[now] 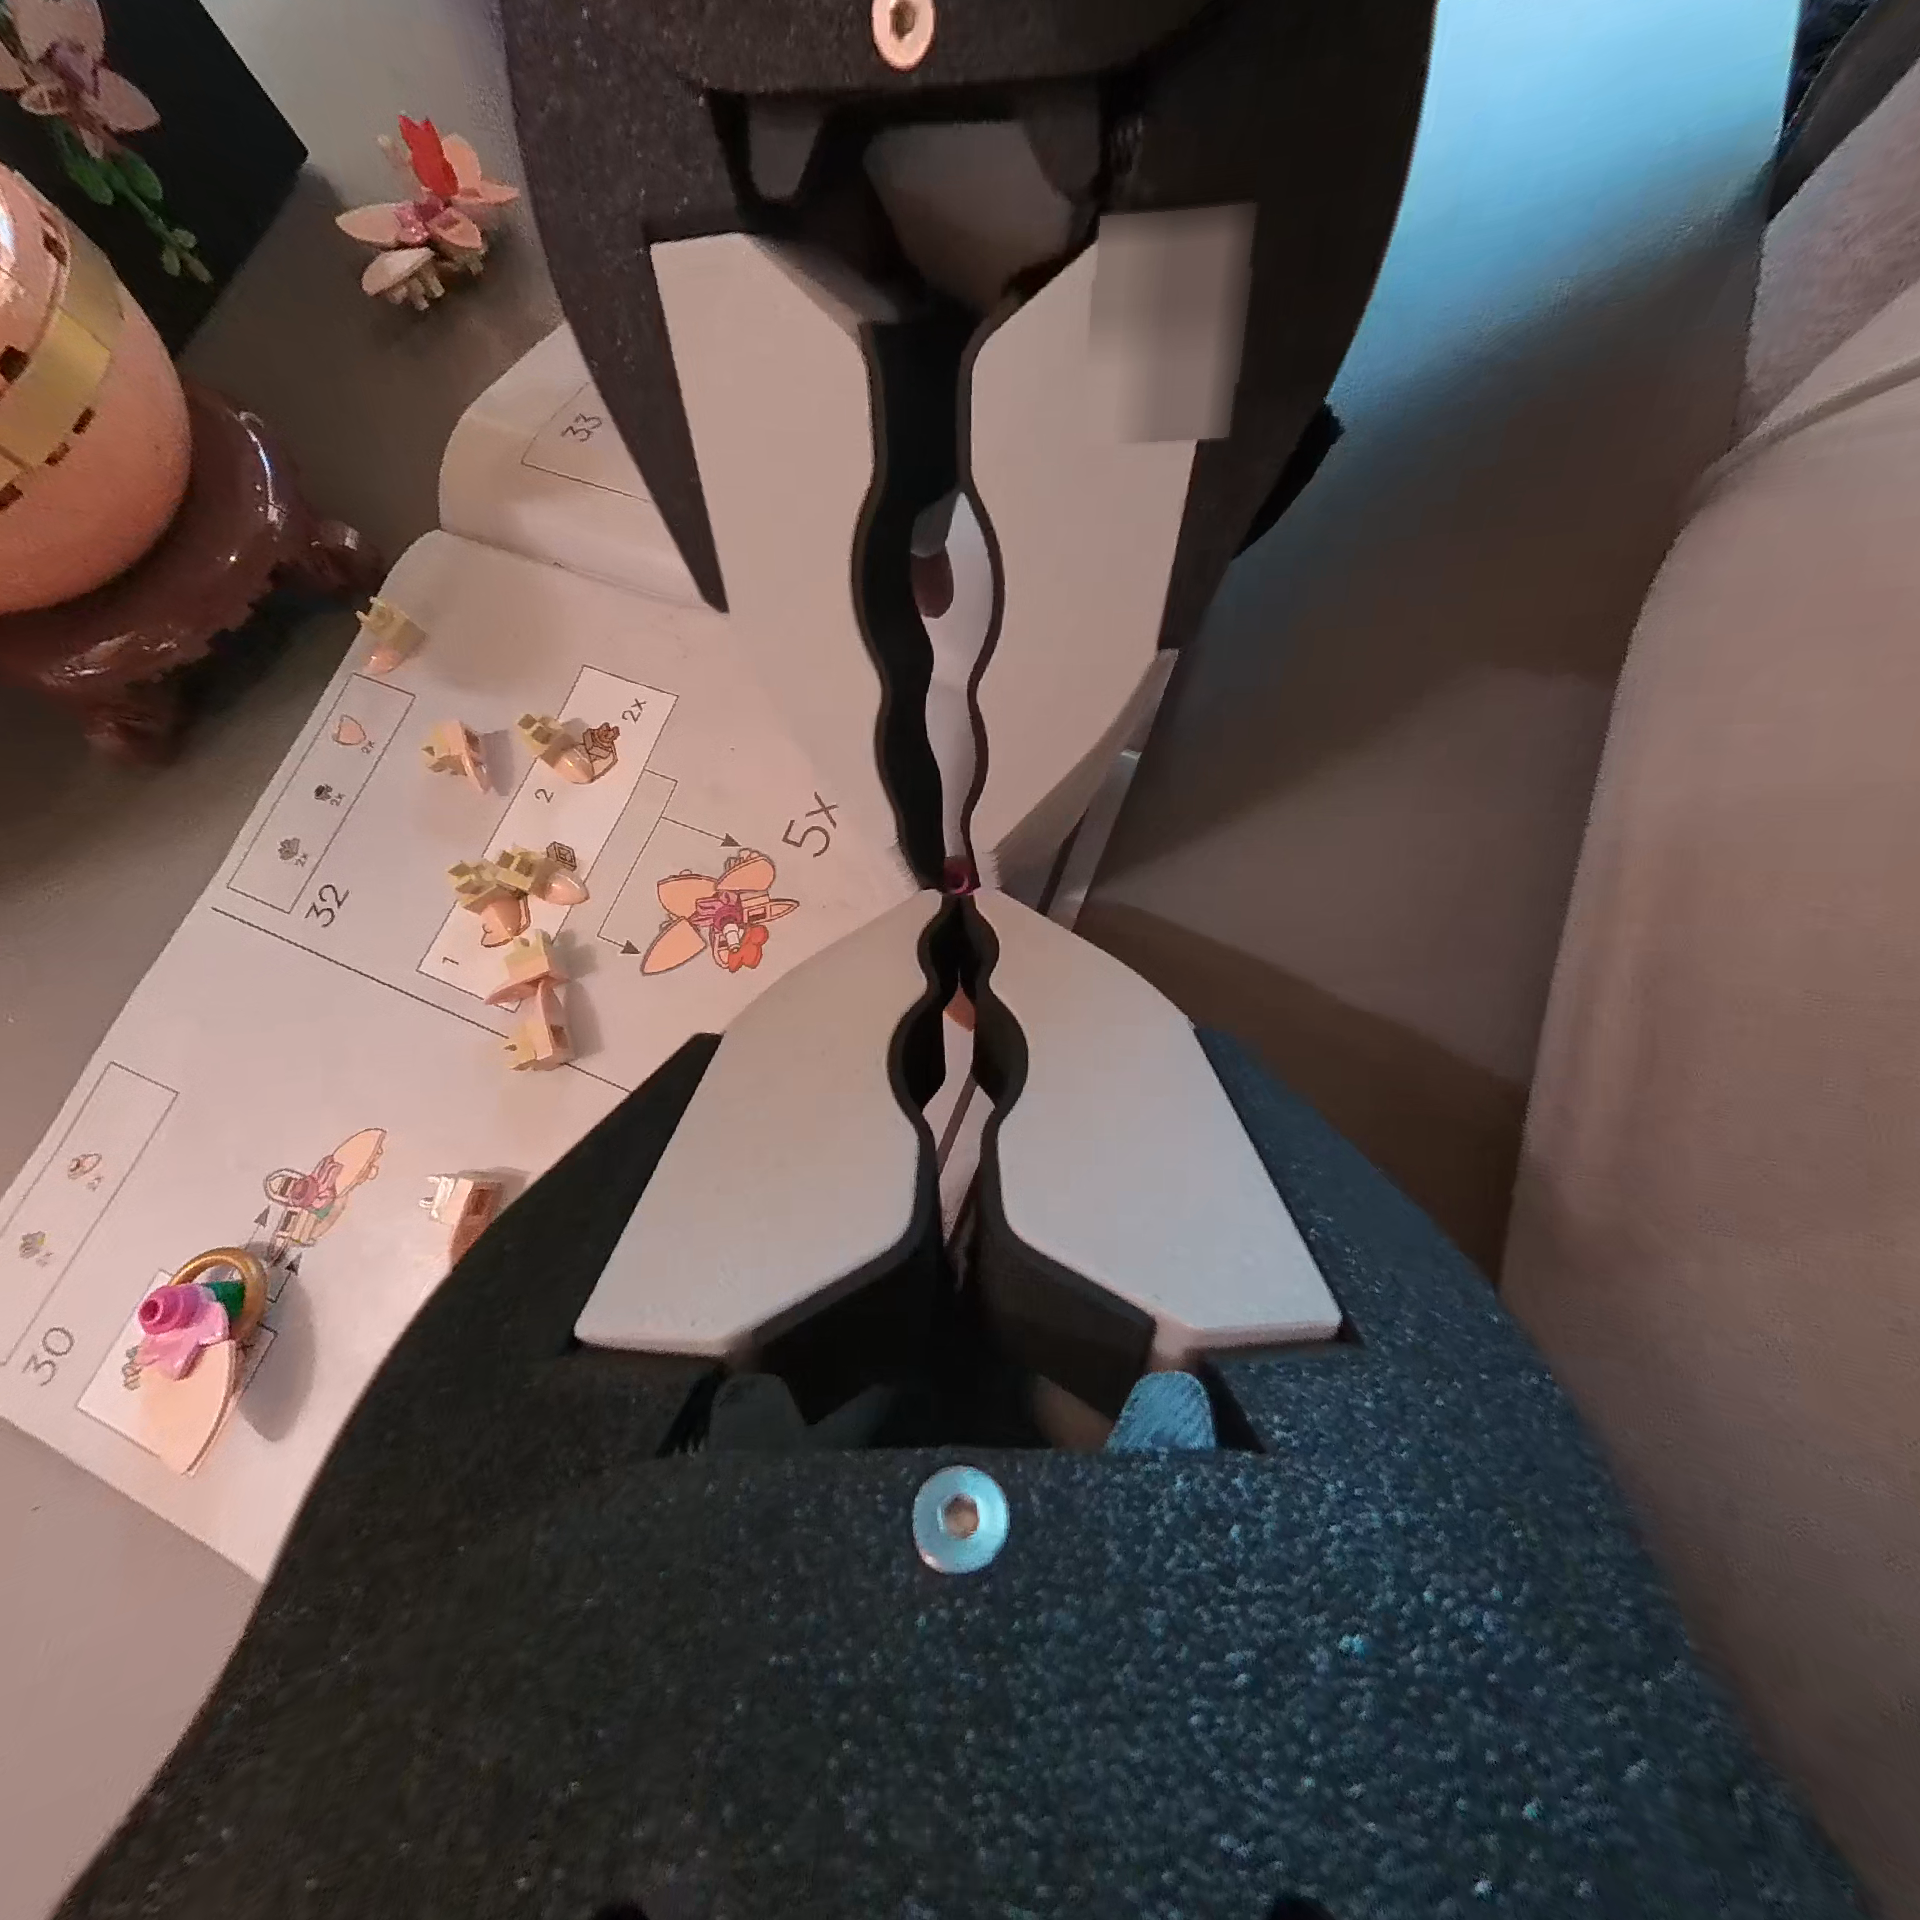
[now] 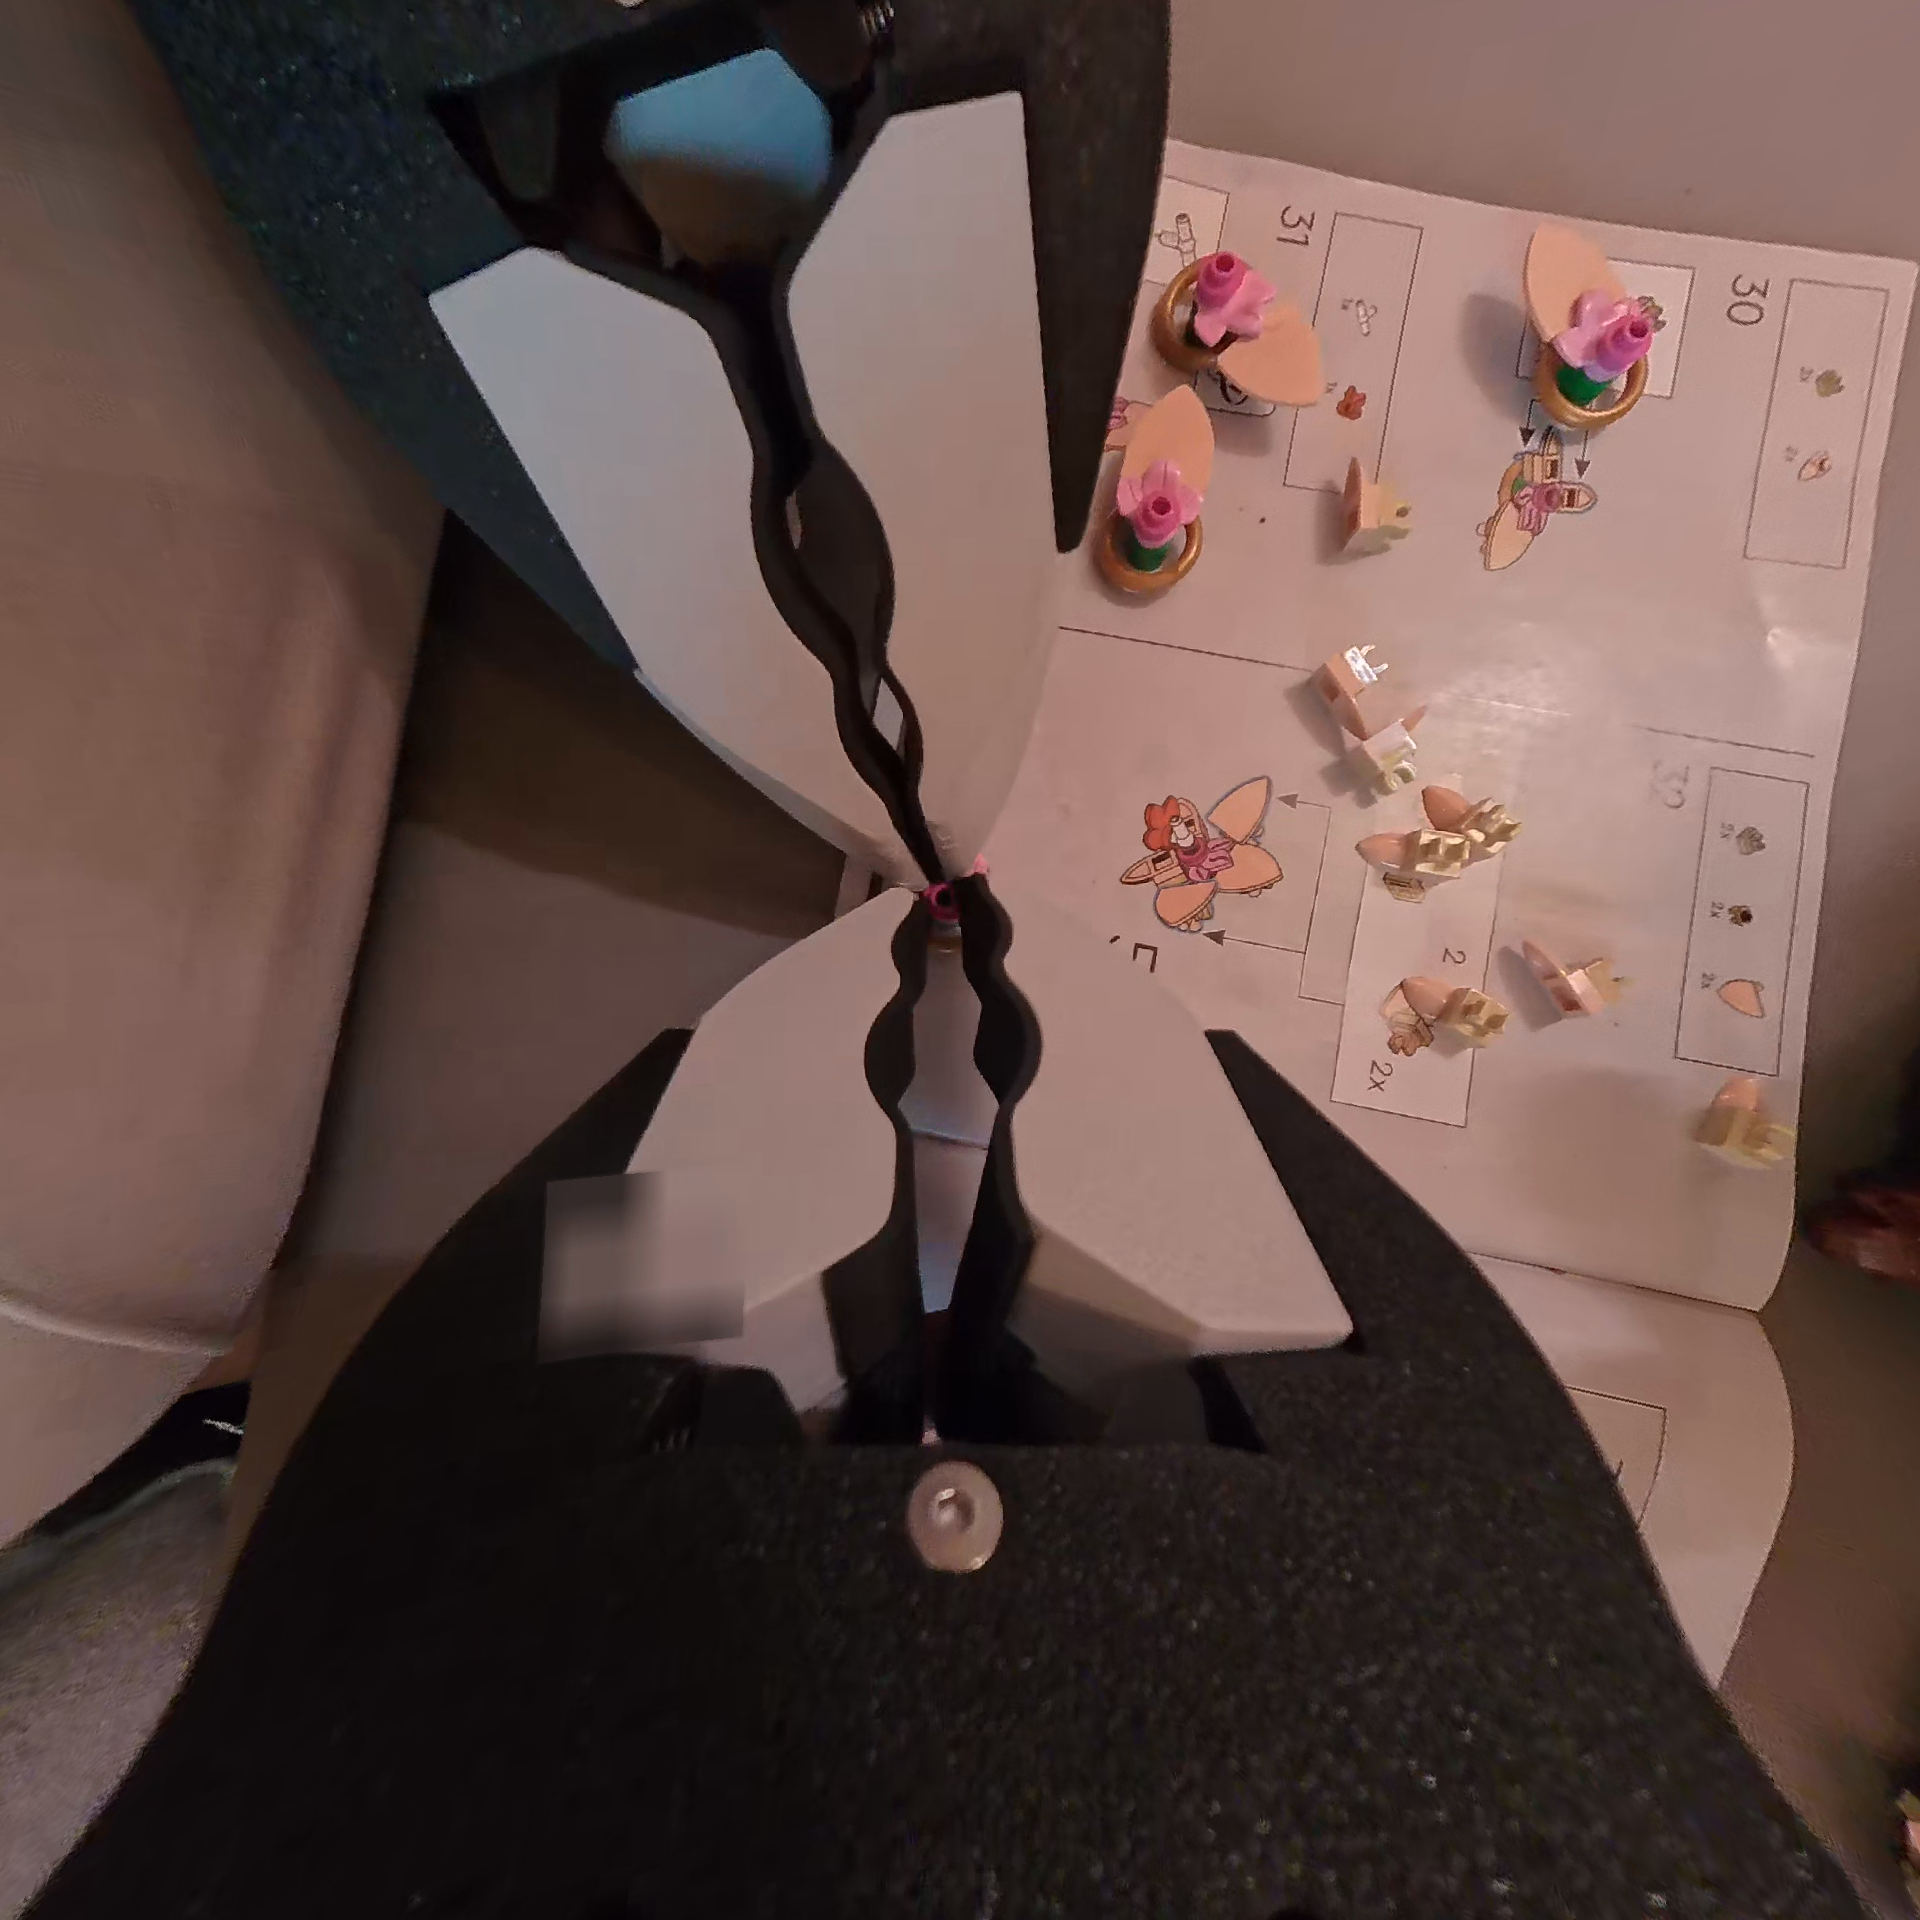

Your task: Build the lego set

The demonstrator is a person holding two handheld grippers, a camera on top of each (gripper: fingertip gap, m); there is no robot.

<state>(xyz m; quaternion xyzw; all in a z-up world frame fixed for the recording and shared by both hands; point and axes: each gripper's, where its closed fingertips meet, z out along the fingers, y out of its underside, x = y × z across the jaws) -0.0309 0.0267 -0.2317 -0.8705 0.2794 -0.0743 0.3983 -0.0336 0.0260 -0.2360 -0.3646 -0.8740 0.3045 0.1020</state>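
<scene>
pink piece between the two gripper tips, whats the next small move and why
Probably a gentle push of the two grippers straight toward each other. The left gripper and right gripper meet tip to tip, both nearly closed on a small pink piece pinched at the junction, above the instruction sheet. That looks like a join under way, though the seating is hidden.

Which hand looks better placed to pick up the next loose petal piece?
Right, narrowly: it meets the left gripper tip to tip, but petal pieces lie close beside the right gripper.
</scene>
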